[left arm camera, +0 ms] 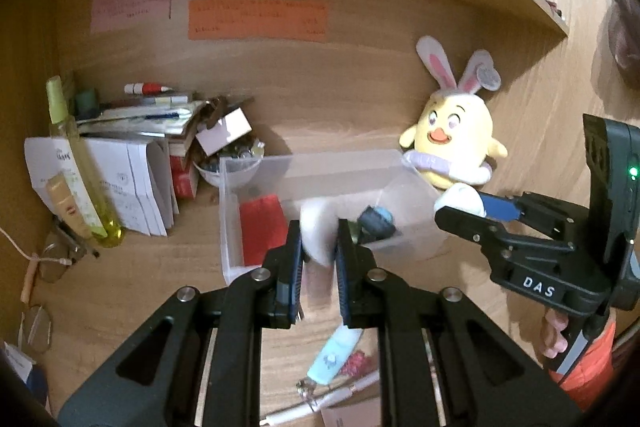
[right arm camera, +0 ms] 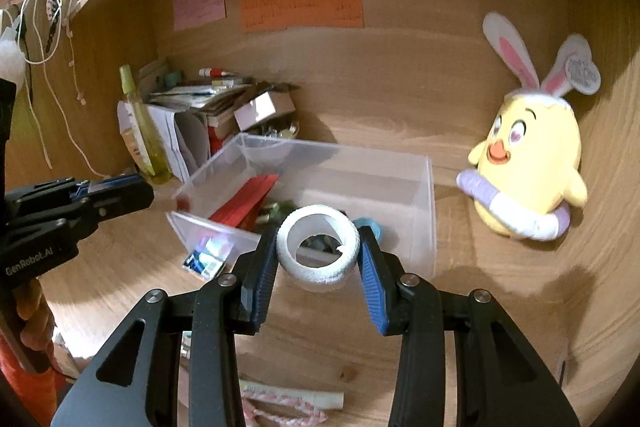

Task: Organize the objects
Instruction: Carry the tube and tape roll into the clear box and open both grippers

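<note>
A clear plastic box [left arm camera: 312, 163] [right arm camera: 420, 187] stands on the wooden desk and holds a red packet [left arm camera: 262, 227] [right arm camera: 244, 203] and small dark items [left arm camera: 376, 221]. My right gripper [right arm camera: 319, 251] is shut on a white tape roll [right arm camera: 318, 267] and holds it above the box's near edge; it shows at the right of the left wrist view [left arm camera: 480, 207]. My left gripper [left arm camera: 318, 247] is shut on a blurred white and pinkish object [left arm camera: 318, 239] above the box; what it is cannot be told. It shows at the left of the right wrist view [right arm camera: 120, 187].
A yellow chick plush with bunny ears [left arm camera: 452, 143] [right arm camera: 528, 167] leans on the back wall to the right. A pile of papers, a yellow-green spray bottle [left arm camera: 80, 163] [right arm camera: 142, 131] and a bowl stand at the left. Glasses [left arm camera: 52, 259], a light blue item [left arm camera: 334, 351] and cords lie near.
</note>
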### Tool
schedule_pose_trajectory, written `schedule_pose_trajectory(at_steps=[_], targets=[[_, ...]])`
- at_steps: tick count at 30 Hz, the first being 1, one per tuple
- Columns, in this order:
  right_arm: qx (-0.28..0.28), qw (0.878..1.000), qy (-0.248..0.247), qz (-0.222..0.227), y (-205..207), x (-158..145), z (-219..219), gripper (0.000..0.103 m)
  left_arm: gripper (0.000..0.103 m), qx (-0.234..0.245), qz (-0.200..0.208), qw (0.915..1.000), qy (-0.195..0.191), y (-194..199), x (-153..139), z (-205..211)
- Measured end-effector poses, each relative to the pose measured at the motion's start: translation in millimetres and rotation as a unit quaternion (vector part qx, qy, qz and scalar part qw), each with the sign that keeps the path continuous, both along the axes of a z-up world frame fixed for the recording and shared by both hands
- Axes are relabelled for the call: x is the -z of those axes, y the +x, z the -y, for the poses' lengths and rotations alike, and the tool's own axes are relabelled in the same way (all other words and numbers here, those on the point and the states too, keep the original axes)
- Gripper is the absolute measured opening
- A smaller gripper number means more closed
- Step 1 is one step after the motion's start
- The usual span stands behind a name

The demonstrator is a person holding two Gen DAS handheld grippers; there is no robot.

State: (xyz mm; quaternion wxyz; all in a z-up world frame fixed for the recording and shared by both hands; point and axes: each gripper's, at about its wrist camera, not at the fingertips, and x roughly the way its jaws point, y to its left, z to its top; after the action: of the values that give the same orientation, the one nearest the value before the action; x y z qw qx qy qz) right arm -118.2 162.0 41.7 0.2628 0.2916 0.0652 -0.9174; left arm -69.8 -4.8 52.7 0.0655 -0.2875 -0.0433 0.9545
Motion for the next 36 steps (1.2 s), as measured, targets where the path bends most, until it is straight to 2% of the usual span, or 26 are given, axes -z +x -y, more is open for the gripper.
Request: schedule_pose_trajectory(at_steps=[13,26,36], targets=[[0.006,1.000,0.012,-0.015,-28,-7,2,0.036,0.014,-0.025,0.019,0.9992,0.024,-39,2,19],[0.029,0.998,0.022,0.045,-70,29,-4,0.036,0.014,-0.021,0.047,0.9982,0.030,-70,20,15],[0.034,0.996,0.039,0.068,-84,47,-1,0.036,0.014,0.002,0.078,0.9963,0.036,-91,40,2]])
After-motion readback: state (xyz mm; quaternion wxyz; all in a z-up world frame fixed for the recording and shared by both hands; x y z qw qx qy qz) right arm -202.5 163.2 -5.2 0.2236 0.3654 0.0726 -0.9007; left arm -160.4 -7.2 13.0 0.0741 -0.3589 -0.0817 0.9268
